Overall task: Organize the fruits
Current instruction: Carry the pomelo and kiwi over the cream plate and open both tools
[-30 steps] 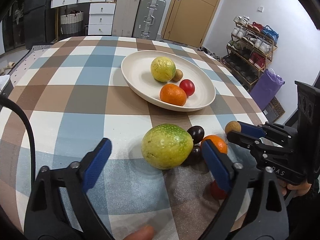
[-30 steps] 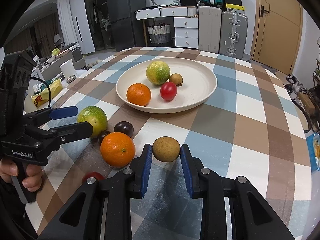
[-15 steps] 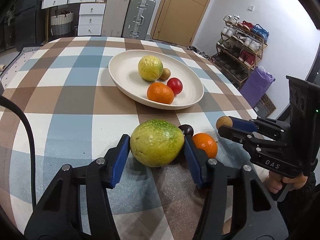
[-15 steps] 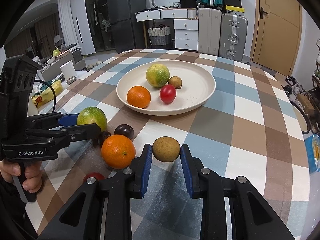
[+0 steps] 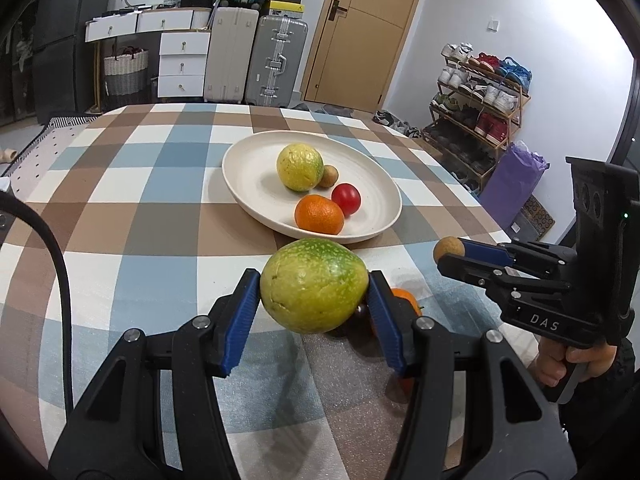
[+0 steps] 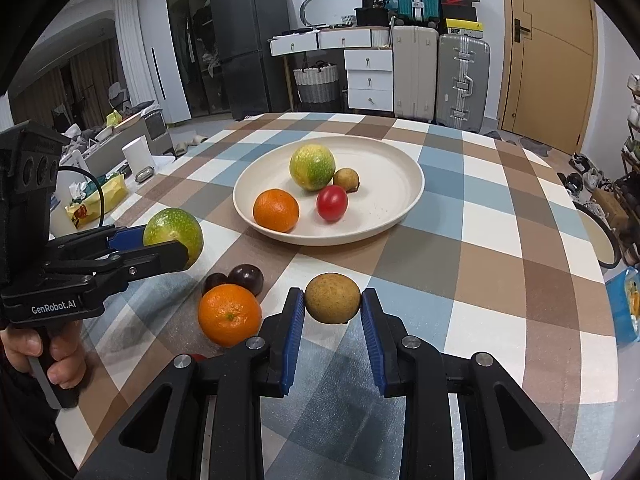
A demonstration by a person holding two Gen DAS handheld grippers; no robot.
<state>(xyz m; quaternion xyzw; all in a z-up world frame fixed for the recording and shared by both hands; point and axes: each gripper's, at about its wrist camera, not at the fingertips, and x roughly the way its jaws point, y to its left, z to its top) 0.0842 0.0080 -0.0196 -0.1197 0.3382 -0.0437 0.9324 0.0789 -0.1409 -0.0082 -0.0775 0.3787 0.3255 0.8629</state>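
Two grippers each carry a fruit above a checked tablecloth (image 6: 472,216), short of the cream plate (image 6: 404,200) that waits farther back. At left, the left gripper (image 5: 314,304) has its blue pads pressed against both flanks of a large green-yellow fruit (image 5: 314,285), which fills the jaws and appears lifted clear of the cloth, just near of the plate's front rim. Loose on the table below and to its right lie two dark round fruits (image 6: 244,279) and an orange (image 6: 229,314), with a sliver of something red barely showing beside the gripper body. At right, the right gripper (image 6: 333,312) is closed on a small brown fruit (image 6: 333,298), pinched between the pad tips and apparently held off the table, well short of the plate. Already on the plate are a green-yellow fruit (image 6: 312,166), a small brown fruit (image 6: 345,179), a red tomato-like fruit (image 6: 331,202) and an orange (image 6: 276,210), grouped left of centre, leaving the right half bare. The step in hand looks like carrying both fruits to the plate; doing it well likely means keeping the squeeze steady, staggering the arms so they do not meet, lowering each fruit onto bare plate, and opening only once it rests, since round fruit will roll.
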